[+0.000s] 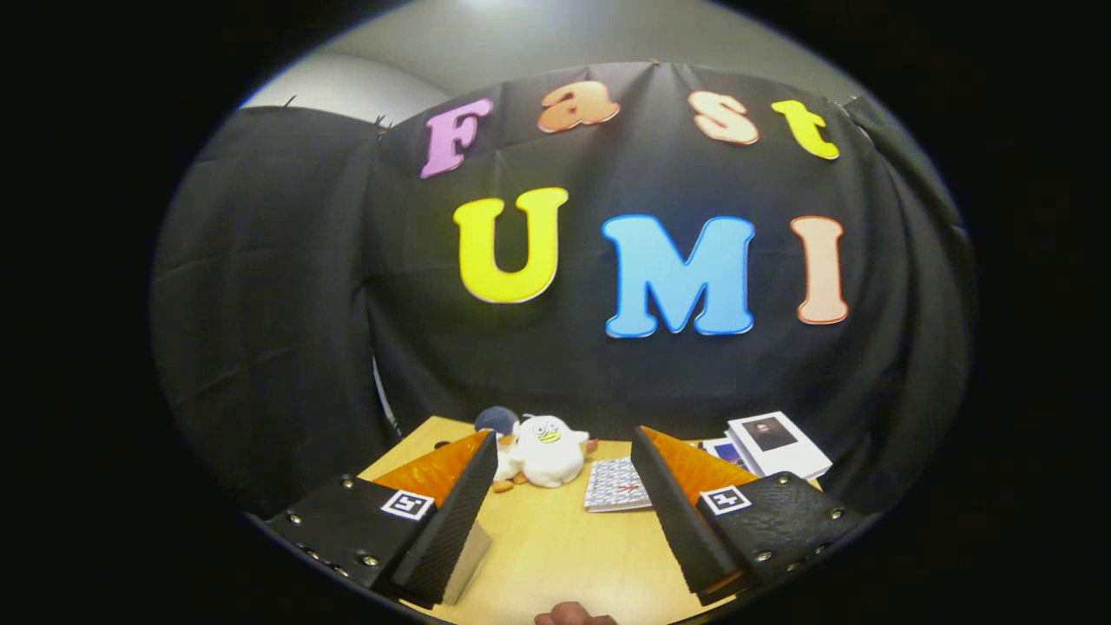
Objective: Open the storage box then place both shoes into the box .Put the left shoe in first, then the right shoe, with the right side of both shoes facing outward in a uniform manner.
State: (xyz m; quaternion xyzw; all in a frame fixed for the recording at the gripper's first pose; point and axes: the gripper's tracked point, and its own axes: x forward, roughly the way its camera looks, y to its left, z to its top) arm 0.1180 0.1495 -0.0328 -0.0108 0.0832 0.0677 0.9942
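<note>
Gripper view: gripper (564,473) held level above table (555,555), fingers spread, empty.

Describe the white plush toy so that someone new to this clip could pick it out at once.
Start at the wooden table in front of the black cloth wall. At the table's far edge, just beyond the open gripper and nearer its left finger, sits the white plush toy. It is the only soft, rounded white thing with a yellow beak; the patterned booklet and white box to its right are flat.

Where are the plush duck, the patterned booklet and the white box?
Plush duck (548,451), gripper view, on its white belly.
Booklet (616,484), gripper view, on its cover's middle.
White box (779,443), gripper view, on its lid.
</note>
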